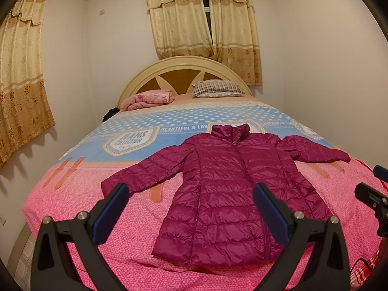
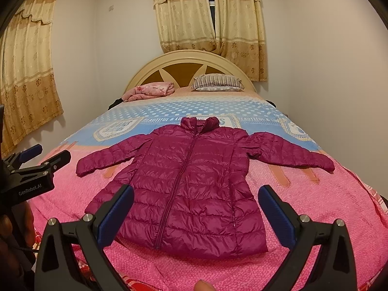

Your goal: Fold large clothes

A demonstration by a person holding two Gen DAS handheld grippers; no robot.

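Note:
A magenta quilted puffer jacket lies flat and zipped on the bed, collar toward the headboard, both sleeves spread out sideways. It also shows in the right wrist view. My left gripper is open and empty, held above the bed's foot over the jacket's hem. My right gripper is open and empty, also above the hem. The right gripper's body shows at the right edge of the left wrist view. The left gripper shows at the left edge of the right wrist view.
The bed has a pink and blue printed cover. A folded pink blanket and a striped pillow lie by the cream headboard. Curtains hang behind. Walls stand close on both sides.

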